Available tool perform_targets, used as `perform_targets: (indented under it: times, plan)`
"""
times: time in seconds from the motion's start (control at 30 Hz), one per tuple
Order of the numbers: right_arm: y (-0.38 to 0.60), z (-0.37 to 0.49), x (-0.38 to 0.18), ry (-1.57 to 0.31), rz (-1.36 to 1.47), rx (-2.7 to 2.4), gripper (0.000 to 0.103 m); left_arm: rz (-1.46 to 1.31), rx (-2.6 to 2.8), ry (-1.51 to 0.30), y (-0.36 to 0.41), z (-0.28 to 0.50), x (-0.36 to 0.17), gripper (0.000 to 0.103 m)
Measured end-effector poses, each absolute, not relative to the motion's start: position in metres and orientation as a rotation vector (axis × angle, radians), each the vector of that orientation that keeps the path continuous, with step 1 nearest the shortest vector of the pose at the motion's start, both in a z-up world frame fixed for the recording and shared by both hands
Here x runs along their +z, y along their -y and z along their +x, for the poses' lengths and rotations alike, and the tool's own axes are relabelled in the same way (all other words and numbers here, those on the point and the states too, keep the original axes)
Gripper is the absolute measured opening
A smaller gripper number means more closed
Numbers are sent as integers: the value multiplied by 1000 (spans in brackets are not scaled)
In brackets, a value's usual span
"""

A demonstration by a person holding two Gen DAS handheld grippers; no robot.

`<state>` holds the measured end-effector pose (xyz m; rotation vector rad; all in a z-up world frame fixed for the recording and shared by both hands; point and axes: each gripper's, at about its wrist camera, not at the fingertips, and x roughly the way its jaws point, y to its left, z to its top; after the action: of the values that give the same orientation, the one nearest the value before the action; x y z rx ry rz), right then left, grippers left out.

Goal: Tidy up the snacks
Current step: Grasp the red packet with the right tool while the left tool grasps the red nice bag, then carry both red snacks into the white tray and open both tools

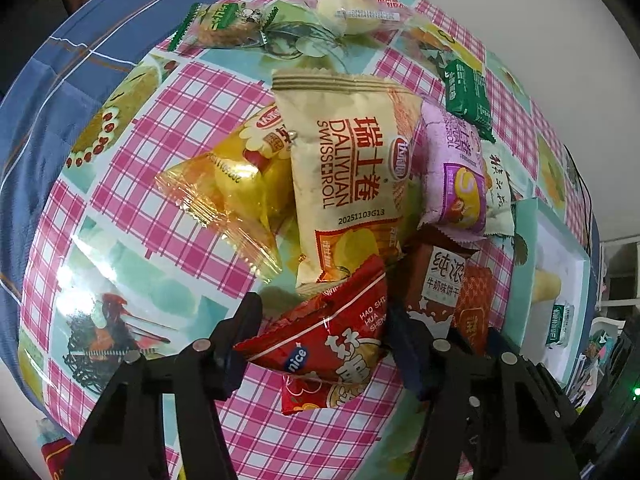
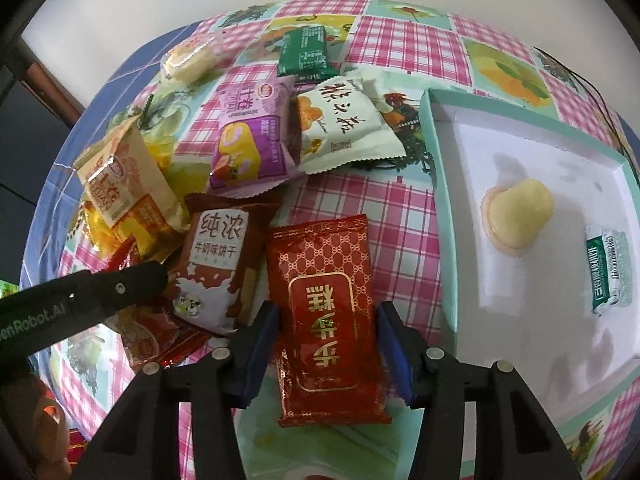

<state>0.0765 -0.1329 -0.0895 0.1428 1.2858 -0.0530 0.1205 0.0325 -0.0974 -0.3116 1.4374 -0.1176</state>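
Left gripper (image 1: pixel 320 344) has its pads against the two sides of a red peanut packet (image 1: pixel 328 344), which sits tilted and looks lifted off the patterned desk (image 1: pixel 168 128); the jaws are clamped on it. Right gripper (image 2: pixel 328 344) straddles a dark red gold-patterned packet (image 2: pixel 326 312) lying flat on the desk; the blue pads (image 2: pixel 262 344) sit at its long edges, apparently just touching, so the grip reads as closed on it, though firm pressure cannot be confirmed.

Progress, as a judgement: early. The teal-rimmed box (image 2: pixel 440 208) beside the pile holds only two items, a pale yellow cake in clear wrap (image 2: pixel 516 216) and a small green-and-white packet (image 2: pixel 610 272). Left on the desk: the cream Swiss-roll packet (image 1: pixel 348 176), yellow clear-wrapped packet (image 1: pixel 236 196), purple packet (image 2: pixel 248 140), white-green packet (image 2: pixel 344 128), brown milk-biscuit packet (image 2: pixel 216 260), dark green packet (image 2: pixel 304 54), a second pale cake (image 2: pixel 186 60), and a green-edged packet (image 1: pixel 224 24) at the far side.

Not resolved: another red packet (image 1: pixel 316 394) lies under the held one, partly covered. The box's near end is cut off by the frame in both views. Whether a sorting rule applies beyond "into the box" cannot be read. A red object at the left view's lower corner is too cropped to identify.
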Motion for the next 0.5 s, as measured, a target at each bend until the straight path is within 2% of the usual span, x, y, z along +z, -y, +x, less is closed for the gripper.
perform_targets:
  times: [0.2,0.33,0.5]
  plan:
    - [111,77,-92,-1287,3,-57,57,-302,-114,-1441,-20,121,-105,62]
    - [108,77,-92,-1282,5,-47,57,-300,-111,-1438,-17,120,-107,60]
    - [115,76,-90,-1274,33,-60,50,-304,-113,-1428,-19,119,-102,56]
